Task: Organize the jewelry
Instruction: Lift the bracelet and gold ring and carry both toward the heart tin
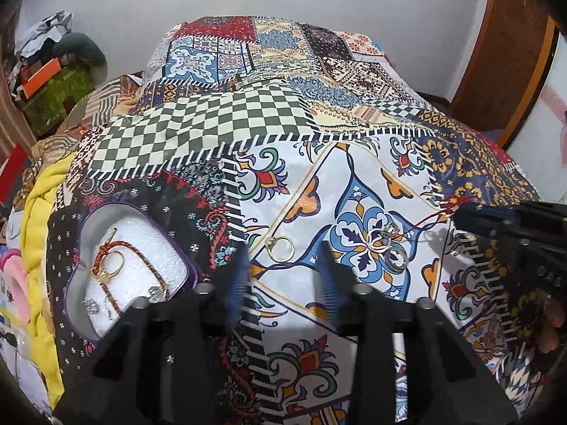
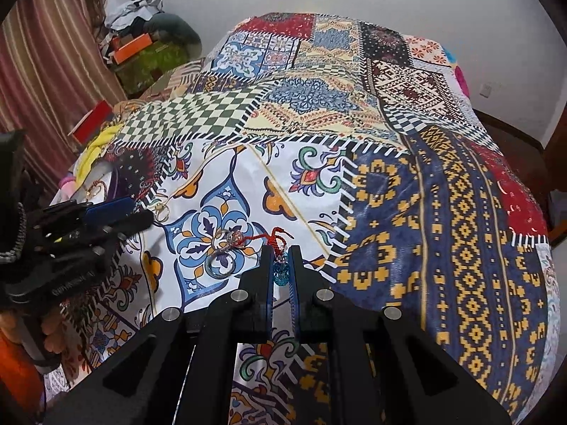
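A red cord bracelet point(image 2: 274, 236) with a teal bead point(image 2: 281, 273) is pinched in my right gripper point(image 2: 280, 253), which is shut on it just above the patchwork bedspread point(image 2: 389, 212). The cord point(image 1: 439, 214) trails from that gripper point(image 1: 459, 216) toward two silver rings point(image 1: 384, 239). My left gripper point(image 1: 283, 265) is open, and a gold hoop point(image 1: 280, 248) lies on the cloth just ahead of the gap between its fingers. A heart-shaped jewelry box point(image 1: 88, 226) at the left holds a red cord, gold rings and silver pieces on white foam.
The silver rings point(image 2: 221, 265) and gold hoop point(image 2: 161, 210) lie between the two grippers; the left gripper point(image 2: 141, 210) is close on the left. Yellow fabric point(image 1: 39, 212) bunches beside the box. Boxes and clutter point(image 2: 141, 49) stand past the bed's far left corner.
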{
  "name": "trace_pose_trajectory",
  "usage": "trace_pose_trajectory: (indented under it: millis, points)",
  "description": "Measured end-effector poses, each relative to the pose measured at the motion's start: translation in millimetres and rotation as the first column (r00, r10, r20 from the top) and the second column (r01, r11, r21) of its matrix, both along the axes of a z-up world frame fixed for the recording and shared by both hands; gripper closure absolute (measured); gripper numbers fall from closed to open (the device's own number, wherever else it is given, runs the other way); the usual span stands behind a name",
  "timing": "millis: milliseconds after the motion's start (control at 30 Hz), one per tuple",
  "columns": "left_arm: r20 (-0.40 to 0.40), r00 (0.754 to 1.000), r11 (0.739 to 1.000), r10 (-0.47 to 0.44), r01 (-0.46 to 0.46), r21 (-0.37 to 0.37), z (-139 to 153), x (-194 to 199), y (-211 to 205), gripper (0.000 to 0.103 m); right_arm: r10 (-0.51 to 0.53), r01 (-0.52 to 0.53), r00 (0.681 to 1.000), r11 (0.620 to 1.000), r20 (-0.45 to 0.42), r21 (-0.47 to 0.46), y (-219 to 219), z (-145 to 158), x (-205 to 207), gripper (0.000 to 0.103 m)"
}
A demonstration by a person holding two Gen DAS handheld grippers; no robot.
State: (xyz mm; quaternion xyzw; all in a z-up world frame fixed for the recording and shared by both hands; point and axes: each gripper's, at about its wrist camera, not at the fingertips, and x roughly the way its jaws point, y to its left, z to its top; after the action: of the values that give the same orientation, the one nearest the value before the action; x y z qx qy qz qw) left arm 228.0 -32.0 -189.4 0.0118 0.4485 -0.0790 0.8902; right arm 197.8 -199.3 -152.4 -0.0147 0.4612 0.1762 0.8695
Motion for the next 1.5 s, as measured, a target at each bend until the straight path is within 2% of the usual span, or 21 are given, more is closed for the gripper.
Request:
trace_pose_trajectory:
  millis: [267, 367, 433, 600, 733, 1000, 1200, 1500]
  points:
    - [-0.050, 0.999, 1.000, -0.007, 0.008, 0.017, -20, 20, -6, 0.063, -0.020, 0.020, 0.999, 1.000, 0.049, 0.001, -7, 16, -2, 0.096]
    - [-0.047, 0.999, 0.999, -0.019, 0.020, 0.029, -22, 22, -10, 0.073, -0.026, 0.025, 0.997, 1.000, 0.067, 0.011, -10, 23, -2, 0.096]
    - [-0.044, 0.999, 0.999, -0.030, 0.031, 0.031, -23, 22, -12, 0.085, -0.029, 0.028, 0.996, 0.999, 0.081, 0.016, -11, 27, -2, 0.096]
    - [-0.048, 0.998, 0.999, -0.030, 0.031, 0.009, -22, 22, -11, 0.085, -0.032, 0.029, 0.994, 0.999, 0.106, 0.026, -11, 38, -3, 0.096]
    - [-0.016, 1.000, 1.000, -0.025, 0.025, -0.012, -9, 14, -10, 0.085, -0.031, 0.028, 0.992, 0.999, 0.123, 0.028, -10, 46, -5, 0.096]
    - [0.087, 0.996, 0.999, -0.020, 0.024, -0.039, 37, -15, 2, 0.085, -0.021, 0.014, 0.985, 0.999, 0.172, 0.040, 0, 70, -15, 0.096]
    - [0.150, 0.989, 0.999, 0.012, -0.006, -0.046, 66, -37, 21, 0.085, 0.014, -0.027, 0.977, 0.998, 0.215, 0.056, 22, 90, -23, 0.096]
    - [0.219, 0.971, 0.995, 0.091, -0.082, -0.049, 93, -63, 63, 0.085, 0.092, -0.113, 0.964, 0.991, 0.251, 0.071, 63, 108, -28, 0.096]
